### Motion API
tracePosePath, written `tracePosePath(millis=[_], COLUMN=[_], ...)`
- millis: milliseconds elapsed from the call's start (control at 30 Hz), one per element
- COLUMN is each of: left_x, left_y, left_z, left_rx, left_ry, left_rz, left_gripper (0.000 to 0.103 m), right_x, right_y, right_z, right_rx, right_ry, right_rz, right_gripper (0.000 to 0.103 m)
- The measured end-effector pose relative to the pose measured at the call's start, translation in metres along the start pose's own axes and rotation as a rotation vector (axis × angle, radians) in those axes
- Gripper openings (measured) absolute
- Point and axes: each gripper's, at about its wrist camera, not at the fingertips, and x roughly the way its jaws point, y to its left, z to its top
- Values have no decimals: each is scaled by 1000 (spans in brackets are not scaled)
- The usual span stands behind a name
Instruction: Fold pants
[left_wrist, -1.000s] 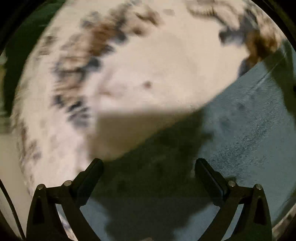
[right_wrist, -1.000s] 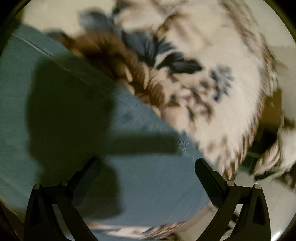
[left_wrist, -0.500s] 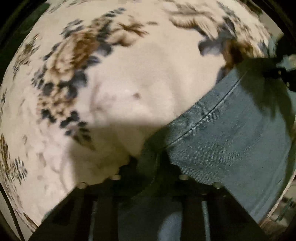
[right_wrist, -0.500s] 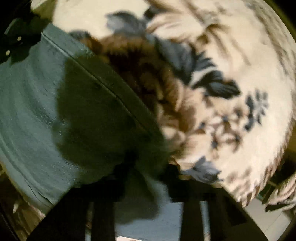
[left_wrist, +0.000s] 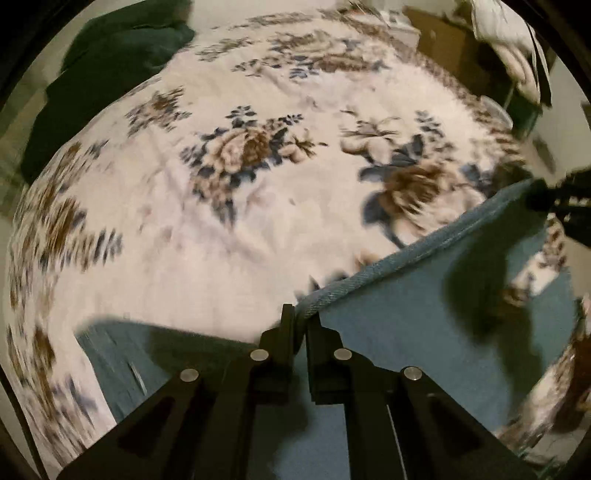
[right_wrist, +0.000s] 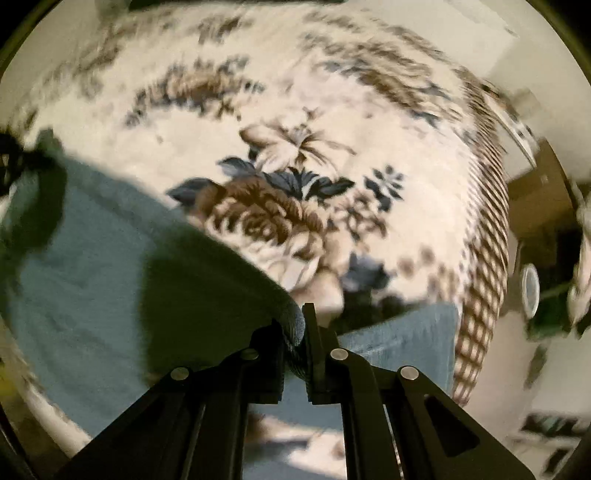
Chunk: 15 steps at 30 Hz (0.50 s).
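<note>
Blue denim pants (left_wrist: 406, 332) lie on a floral blanket (left_wrist: 221, 240), with one edge lifted off it. My left gripper (left_wrist: 301, 317) is closing its jaws on that edge, the hem pinched between the pads. At the far right of the left wrist view, the right gripper (left_wrist: 554, 199) holds the same edge. In the right wrist view the pants (right_wrist: 92, 277) fill the lower left. The right gripper (right_wrist: 299, 323) is closing on a bunched fold of denim. The left gripper (right_wrist: 14, 158) shows dark at the left edge. A lower layer of denim (right_wrist: 406, 339) stays on the blanket.
A dark green cushion (left_wrist: 110, 66) lies at the bed's far left corner. Brown furniture (left_wrist: 443, 44) and a pale cloth (left_wrist: 517, 55) stand beyond the far right edge. In the right wrist view the blanket's checked border (right_wrist: 484, 258) drops to the floor beside a dark cabinet (right_wrist: 535, 199).
Both grippers stood open low over the pants, then shut on the denim edge. Both have since risen, lifting the edge so much more of the bed shows.
</note>
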Motion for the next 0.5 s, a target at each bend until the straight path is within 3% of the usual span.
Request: tracePosePath(millis=[67, 167, 233, 333, 400, 500], left_x=[-4, -15, 0, 41, 64, 81], left_y=[-22, -50, -70, -83, -87, -89], left_z=[-33, -110, -160, -206, -223, -227], left_rx=[-92, -255, -343, -455, -507, -500], left_ry=[6, 67, 140, 234, 259, 260], left_rz=[-42, -80, -88, -92, -96, -81], left_gripper=[3, 3, 3, 3, 3, 4], right_x=[-21, -30, -18, 21, 38, 53], right_y=[11, 39, 55, 72, 78, 80], right_z=[-42, -104, -145, -200, -218, -225], right_rx=[62, 110, 136, 198, 215, 248], right_ry=[-13, 33, 96, 215, 242, 263], right_rz=[35, 67, 80, 104, 106, 109], right_gripper=[8, 8, 8, 9, 9, 9])
